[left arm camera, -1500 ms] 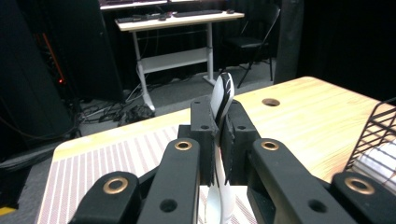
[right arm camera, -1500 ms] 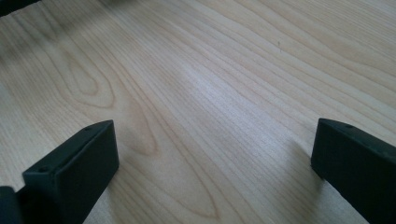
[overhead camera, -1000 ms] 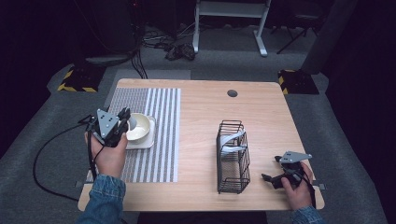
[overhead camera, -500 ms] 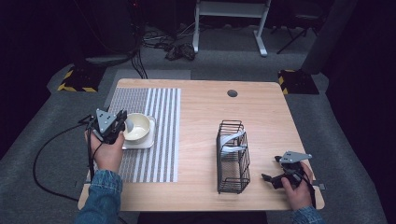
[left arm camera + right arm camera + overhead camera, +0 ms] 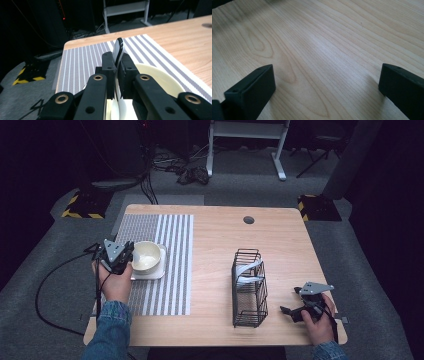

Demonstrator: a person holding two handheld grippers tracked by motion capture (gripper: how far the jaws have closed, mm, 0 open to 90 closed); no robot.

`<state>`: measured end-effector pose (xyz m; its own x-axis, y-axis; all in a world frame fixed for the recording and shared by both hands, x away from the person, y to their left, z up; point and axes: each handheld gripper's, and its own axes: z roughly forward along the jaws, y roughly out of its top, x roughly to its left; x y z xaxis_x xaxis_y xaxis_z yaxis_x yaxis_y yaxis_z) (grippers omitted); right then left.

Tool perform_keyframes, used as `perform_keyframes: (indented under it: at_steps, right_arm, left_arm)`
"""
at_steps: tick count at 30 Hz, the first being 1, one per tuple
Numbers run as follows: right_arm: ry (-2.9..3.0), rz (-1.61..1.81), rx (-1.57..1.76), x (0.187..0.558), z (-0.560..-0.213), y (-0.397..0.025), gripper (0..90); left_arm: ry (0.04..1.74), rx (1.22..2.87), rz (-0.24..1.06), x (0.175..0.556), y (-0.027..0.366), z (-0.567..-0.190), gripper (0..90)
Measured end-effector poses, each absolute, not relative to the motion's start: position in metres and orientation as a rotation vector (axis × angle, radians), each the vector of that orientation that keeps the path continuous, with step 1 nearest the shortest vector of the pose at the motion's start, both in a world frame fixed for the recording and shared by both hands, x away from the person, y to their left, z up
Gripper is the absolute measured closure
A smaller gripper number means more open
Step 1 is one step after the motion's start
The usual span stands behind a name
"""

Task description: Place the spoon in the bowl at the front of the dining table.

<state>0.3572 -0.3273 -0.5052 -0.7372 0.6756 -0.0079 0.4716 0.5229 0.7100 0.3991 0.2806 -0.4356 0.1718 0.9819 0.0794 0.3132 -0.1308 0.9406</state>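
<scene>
High view: left gripper (image 5: 123, 258) clamped on cream bowl (image 5: 145, 256) rim, bowl sitting on square plate (image 5: 156, 271); wire rack (image 5: 249, 287) holding white dishes; right gripper (image 5: 295, 311) spread wide over bare table (image 5: 215, 240)

Bright overhead light on the table (image 5: 215, 235), dark surroundings, soft shadows, blurred near tongs.

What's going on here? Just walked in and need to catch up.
A person works at a table with a gripper in each hand. The left gripper is shut on the rim of a bowl, which sits on a white tray on a striped mat. The right gripper rests open on the bare wood, holding nothing, beside a wire rack that already holds something pale.
</scene>
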Motion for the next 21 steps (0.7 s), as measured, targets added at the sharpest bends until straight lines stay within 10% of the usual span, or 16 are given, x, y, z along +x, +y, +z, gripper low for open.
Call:
perform_keyframes:
  at_steps: [13,21]
  right_arm:
    - [2.483,1.030,0.961,0.357,-0.505,-0.327,0.8]
    - [2.483,1.030,0.961,0.357,-0.505,-0.327,0.8]
  left_arm:
    - [1.263,1.653,0.972,0.402,0.269,-0.437,83.5]
    - [1.254,1.668,0.965,0.405,0.255,-0.434,66.2]
